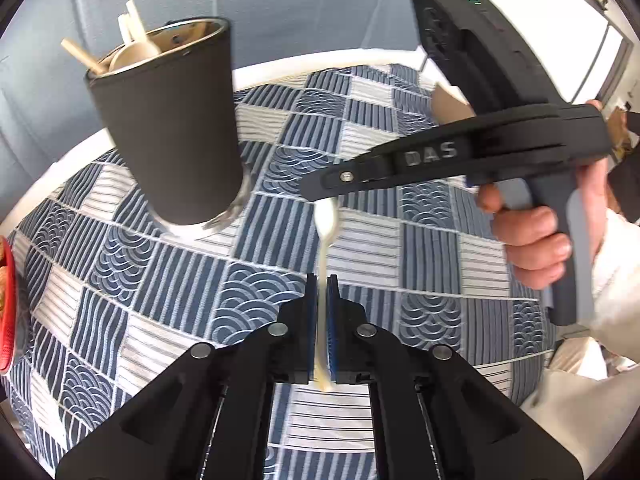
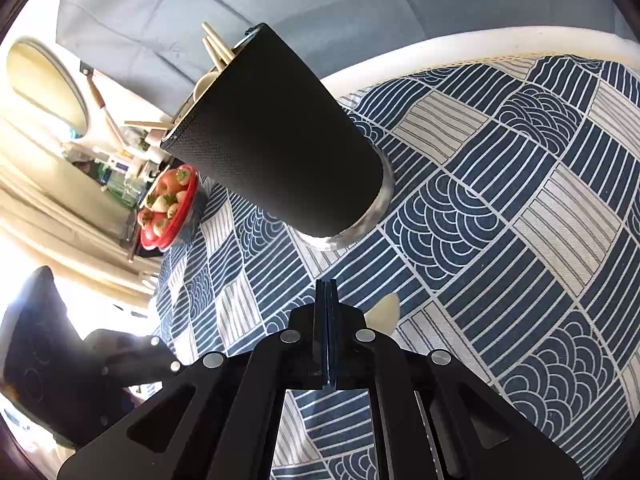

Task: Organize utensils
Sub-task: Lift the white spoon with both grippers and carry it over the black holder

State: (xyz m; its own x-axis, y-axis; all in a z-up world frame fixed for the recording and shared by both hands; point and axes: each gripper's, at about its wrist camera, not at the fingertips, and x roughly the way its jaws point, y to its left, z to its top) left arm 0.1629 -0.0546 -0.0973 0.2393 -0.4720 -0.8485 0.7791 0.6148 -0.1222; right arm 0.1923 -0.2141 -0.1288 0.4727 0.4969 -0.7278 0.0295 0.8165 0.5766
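My left gripper (image 1: 321, 280) is shut on the thin handle of a cream spoon (image 1: 326, 220), which points away from me over the cloth. The spoon's bowl reaches up to the tips of my right gripper (image 1: 320, 188), which comes in from the right. In the right wrist view the right gripper (image 2: 327, 284) is shut, pads together, with nothing seen between them. The spoon's cream bowl (image 2: 386, 312) peeks out beside and below its right finger. A black utensil cup (image 1: 168, 128) (image 2: 280, 148) stands upright ahead, holding several cream utensils (image 1: 132, 40) and wooden sticks (image 2: 216, 46).
A blue-and-white patterned tablecloth (image 1: 400, 280) covers the white-edged table (image 2: 440, 50). A red bowl of strawberries (image 2: 168, 208) sits at the left edge, its rim (image 1: 8, 300) showing in the left wrist view. A person's hand (image 1: 532, 240) grips the right gripper's handle.
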